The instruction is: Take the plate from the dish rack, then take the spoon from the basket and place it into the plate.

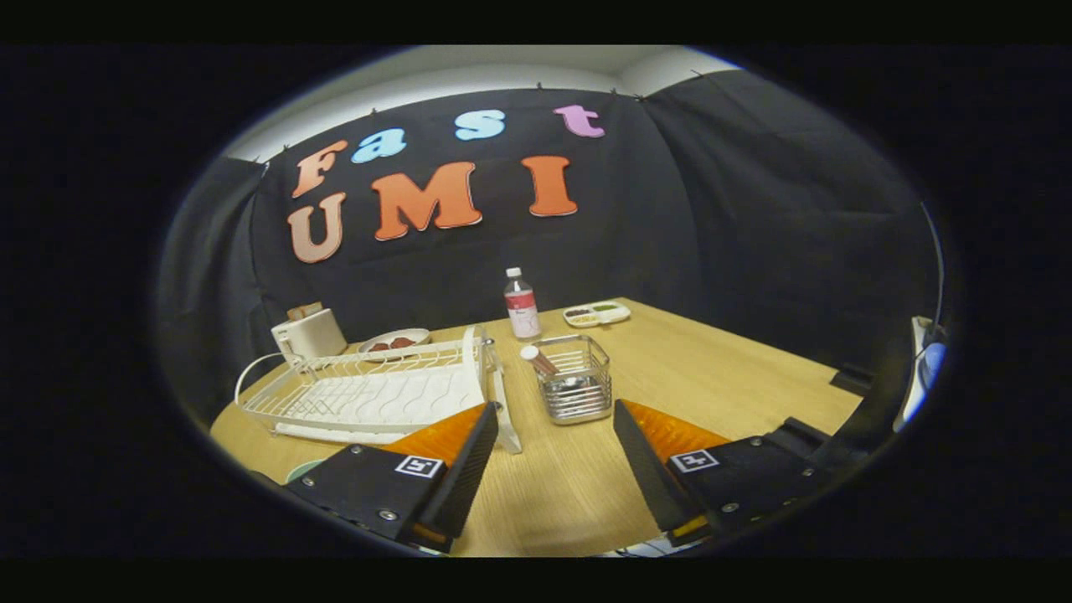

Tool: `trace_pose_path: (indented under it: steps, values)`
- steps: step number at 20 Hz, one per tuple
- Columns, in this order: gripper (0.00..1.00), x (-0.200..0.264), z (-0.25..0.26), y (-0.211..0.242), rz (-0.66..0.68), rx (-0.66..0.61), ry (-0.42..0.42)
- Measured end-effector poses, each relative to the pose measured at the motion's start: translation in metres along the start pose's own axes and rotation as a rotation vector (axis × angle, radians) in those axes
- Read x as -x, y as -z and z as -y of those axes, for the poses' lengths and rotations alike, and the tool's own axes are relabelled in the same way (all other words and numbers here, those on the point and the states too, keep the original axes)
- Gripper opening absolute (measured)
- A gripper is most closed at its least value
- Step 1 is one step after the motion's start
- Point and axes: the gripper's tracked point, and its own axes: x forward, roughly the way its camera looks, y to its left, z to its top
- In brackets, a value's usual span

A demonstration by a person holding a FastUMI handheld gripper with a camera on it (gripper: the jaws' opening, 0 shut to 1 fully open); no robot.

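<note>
Both fingers of the gripper (pixel 555 416) spread, holding nothing; spoon (pixel 540 361) half-hidden in basket (pixel 578 387).

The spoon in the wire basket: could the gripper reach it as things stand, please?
Probably yes: the gripper is open, the basket sits just ahead of its fingers across bare table, and the spoon handle leans out above the rim.

The wooden worktop (pixel 712 377) carries a white dish rack (pixel 377 389) at its left edge – a wire basket (pixel 578 381) just beside it. At the far edge stand a toaster (pixel 310 332), a plate of food (pixel 394 341), a bottle (pixel 521 303) and a divided tray (pixel 596 313).
</note>
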Motion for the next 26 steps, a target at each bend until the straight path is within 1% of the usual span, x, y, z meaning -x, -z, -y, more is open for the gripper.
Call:
trace_pose_path:
  steps: [3, 5, 9, 11, 12, 13, 14, 15, 16, 17, 18, 19, 20, 23, 26]
  values:
    - [0.83, -0.012, -0.006, -0.016, 0.079, 0.071, 0.003]
    - [0.84, -0.025, -0.006, -0.02, 0.099, 0.11, 0.017]
    - [0.77, -0.044, -0.006, -0.022, 0.112, 0.154, 0.038]
    - [0.68, -0.054, -0.006, -0.025, 0.125, 0.185, 0.047]
    - [0.61, -0.058, -0.007, -0.024, 0.125, 0.203, 0.049]
    - [0.58, -0.061, -0.009, -0.021, 0.113, 0.212, 0.045]
    - [0.51, -0.064, -0.012, -0.017, 0.102, 0.215, 0.036]
    - [0.48, -0.067, -0.014, -0.014, 0.092, 0.217, 0.031]
    - [0.42, -0.07, -0.015, -0.011, 0.086, 0.222, 0.034]
    - [0.39, -0.073, -0.013, -0.01, 0.08, 0.227, 0.04]
    - [0.33, -0.075, -0.012, -0.007, 0.073, 0.231, 0.044]
    - [0.3, -0.077, -0.012, -0.006, 0.068, 0.226, 0.043]
    - [0.23, -0.078, -0.013, -0.006, 0.065, 0.216, 0.039]
    - [0.14, -0.081, -0.009, -0.008, 0.06, 0.204, 0.045]
    - [0.09, -0.08, -0.008, -0.012, 0.054, 0.184, 0.027]
